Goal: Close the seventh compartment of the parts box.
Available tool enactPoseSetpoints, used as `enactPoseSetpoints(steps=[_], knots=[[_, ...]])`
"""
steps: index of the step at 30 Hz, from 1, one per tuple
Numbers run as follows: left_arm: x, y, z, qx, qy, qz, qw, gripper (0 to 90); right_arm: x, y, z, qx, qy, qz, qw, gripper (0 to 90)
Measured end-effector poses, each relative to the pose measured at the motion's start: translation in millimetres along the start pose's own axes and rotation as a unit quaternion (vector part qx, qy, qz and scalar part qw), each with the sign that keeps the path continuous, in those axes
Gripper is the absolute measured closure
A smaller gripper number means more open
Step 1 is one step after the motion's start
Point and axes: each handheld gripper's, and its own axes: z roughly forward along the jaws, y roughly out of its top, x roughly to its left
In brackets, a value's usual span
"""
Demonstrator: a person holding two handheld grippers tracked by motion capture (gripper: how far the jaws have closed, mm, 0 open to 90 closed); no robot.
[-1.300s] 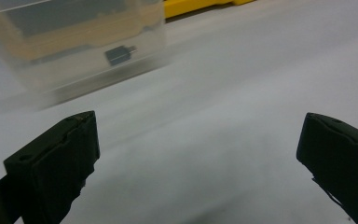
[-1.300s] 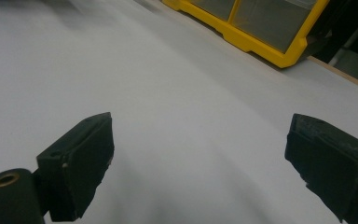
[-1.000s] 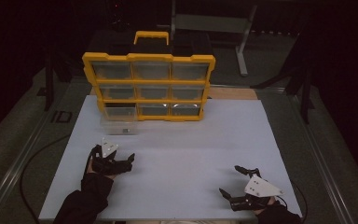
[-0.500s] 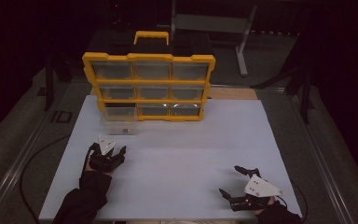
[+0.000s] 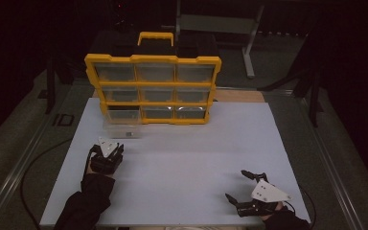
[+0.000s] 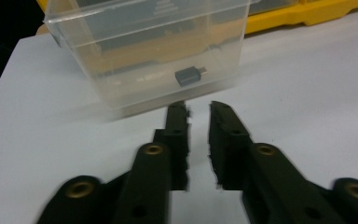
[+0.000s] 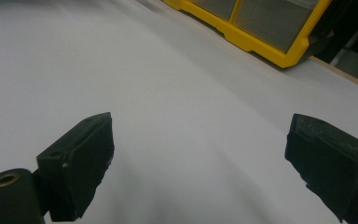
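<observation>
The clear drawer (image 5: pixel 120 130) is sitting on the white table (image 5: pixel 182 163) just in front of the yellow organizer (image 5: pixel 153 88), below the organizer's bottom-left slot, likely pulled out so its contents can be reached. Its long side is running parallel to the organizer's front, and its open top is facing up. Inside it, a small grey adapter (image 6: pixel 189 74) is lying flat on the floor of the drawer, its metal plug end pointing to the right in the left gripper view.

The left gripper (image 6: pixel 198 108) is waiting just in front of the drawer, on the side away from the organizer, aimed at its near wall. Its jaws have just been closing and are standing nearly together with nothing between them.

The right gripper (image 5: pixel 243 186) is resting well away from the organizer at the near right of the table, jaws spread wide over bare surface, probably parked.
</observation>
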Motion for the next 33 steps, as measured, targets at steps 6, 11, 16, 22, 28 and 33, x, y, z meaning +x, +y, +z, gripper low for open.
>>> enactPoseSetpoints(steps=[6,11,16,22,28,33], knots=[[4.4,3.1,2.2,-0.005,-0.002,-0.001,1.0000,88.1,0.3,0.2,-0.2,0.001,-0.001,0.001,1.0000,7.9],[6.3,5.2,5.2,-0.013,-0.001,-0.004,0.9999,89.6,0.3,0.3,-0.1,0.000,0.000,0.000,1.0000,7.9],[7.8,7.7,6.8,-0.024,-0.001,0.011,0.9997,89.9,0.2,0.2,0.2,0.000,0.000,-0.001,1.0000,7.9],[8.0,9.4,13.0,-0.033,-0.012,0.016,0.9992,89.9,0.4,0.2,0.1,0.000,0.000,0.000,1.0000,7.9],[8.0,11.5,18.6,-0.037,-0.009,0.027,0.9989,89.9,0.3,0.1,0.1,0.000,0.000,0.000,1.0000,7.9],[5.5,11.3,23.9,-0.037,-0.004,0.038,0.9986,89.9,0.4,0.2,0.0,0.000,0.000,0.000,1.0000,7.9]])
